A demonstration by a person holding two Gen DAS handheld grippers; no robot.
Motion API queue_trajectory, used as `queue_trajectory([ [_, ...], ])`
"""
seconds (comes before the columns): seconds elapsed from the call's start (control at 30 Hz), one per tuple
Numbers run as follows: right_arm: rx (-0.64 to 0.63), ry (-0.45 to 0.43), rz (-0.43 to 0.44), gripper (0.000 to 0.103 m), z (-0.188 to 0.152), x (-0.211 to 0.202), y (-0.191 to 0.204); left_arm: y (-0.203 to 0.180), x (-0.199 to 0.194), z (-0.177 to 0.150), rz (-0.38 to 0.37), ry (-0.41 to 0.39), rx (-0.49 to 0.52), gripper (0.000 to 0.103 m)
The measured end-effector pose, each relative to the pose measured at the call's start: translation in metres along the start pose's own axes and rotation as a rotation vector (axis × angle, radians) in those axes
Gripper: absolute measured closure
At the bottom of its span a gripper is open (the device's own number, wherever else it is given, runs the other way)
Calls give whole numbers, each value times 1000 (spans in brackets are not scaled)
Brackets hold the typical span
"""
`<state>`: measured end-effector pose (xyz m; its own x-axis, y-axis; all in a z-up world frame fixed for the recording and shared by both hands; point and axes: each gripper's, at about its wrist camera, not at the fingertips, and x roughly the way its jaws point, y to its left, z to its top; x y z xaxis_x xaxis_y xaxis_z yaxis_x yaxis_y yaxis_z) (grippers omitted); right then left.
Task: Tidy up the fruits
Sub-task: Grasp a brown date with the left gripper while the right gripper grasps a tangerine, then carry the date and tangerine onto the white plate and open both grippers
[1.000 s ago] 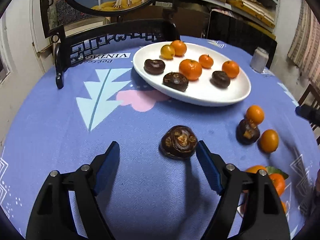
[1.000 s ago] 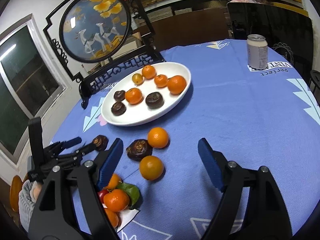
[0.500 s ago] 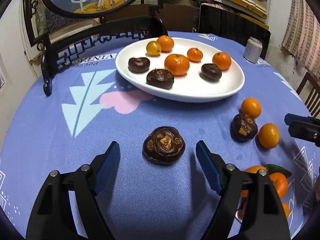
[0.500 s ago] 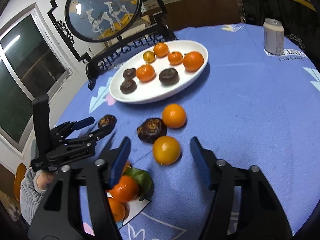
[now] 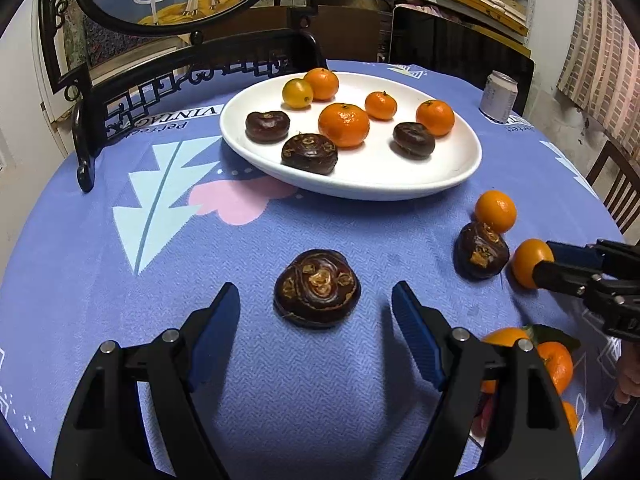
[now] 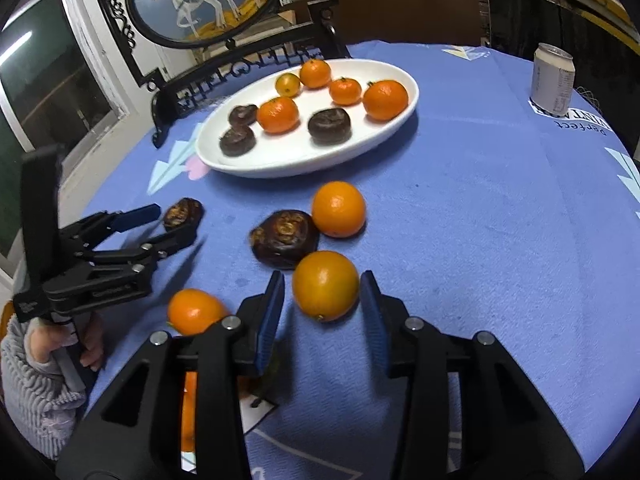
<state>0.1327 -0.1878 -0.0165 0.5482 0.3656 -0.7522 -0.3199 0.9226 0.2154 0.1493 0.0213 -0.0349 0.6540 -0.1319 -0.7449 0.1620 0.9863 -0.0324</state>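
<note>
Right tongs (image 6: 322, 312) have narrowed around the orange (image 6: 325, 285), pads not quite touching. Left tongs (image 5: 316, 312) stay wide apart, now straddling the dark fruit (image 5: 317, 287). Both grabs imminent; plate (image 5: 460, 172) next.

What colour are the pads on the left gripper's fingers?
Blue pads on black fingers of the left gripper, clearest in the left wrist view.

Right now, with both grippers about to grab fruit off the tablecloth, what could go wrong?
1. The right gripper brackets a round orange with small gaps; an off-centre close could squirt it into the dark fruit behind, which also touches a second orange.
2. The left gripper sits slightly short of the flat dark fruit, so its pads may catch only the near edge.
3. The white plate is already crowded, so added fruit may roll.
</note>
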Motion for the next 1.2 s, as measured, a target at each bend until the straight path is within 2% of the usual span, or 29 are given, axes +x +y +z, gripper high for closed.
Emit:
queue_trajectory([
  [0.13,4,27,7,65,-3,10,-1,5,1,1,-14,3,-25,25],
  [0.2,-6,19,-4,66,-3,10,2,6,2,1,-19,5,-32,29],
  [0.3,-8,15,-6,66,-4,10,2,5,2,1,-25,5,-25,44],
  [0.33,-8,15,-6,66,-4,10,2,4,2,1,-28,4,-20,56],
  [0.37,-7,15,-6,66,-4,10,2,3,2,1,-33,3,-14,58],
  [0.6,-1,13,-8,66,-4,9,0,3,-5,1,-30,-29,-11,59],
  [0.8,50,-90,10,66,6,-22,-11,7,-28,11,-43,-87,-42,59],
  [1.0,49,-155,1,66,39,-35,-11,8,-27,58,-22,-118,-36,59],
  [1.2,-14,-128,8,66,81,4,9,14,3,102,-30,-111,-81,59],
])
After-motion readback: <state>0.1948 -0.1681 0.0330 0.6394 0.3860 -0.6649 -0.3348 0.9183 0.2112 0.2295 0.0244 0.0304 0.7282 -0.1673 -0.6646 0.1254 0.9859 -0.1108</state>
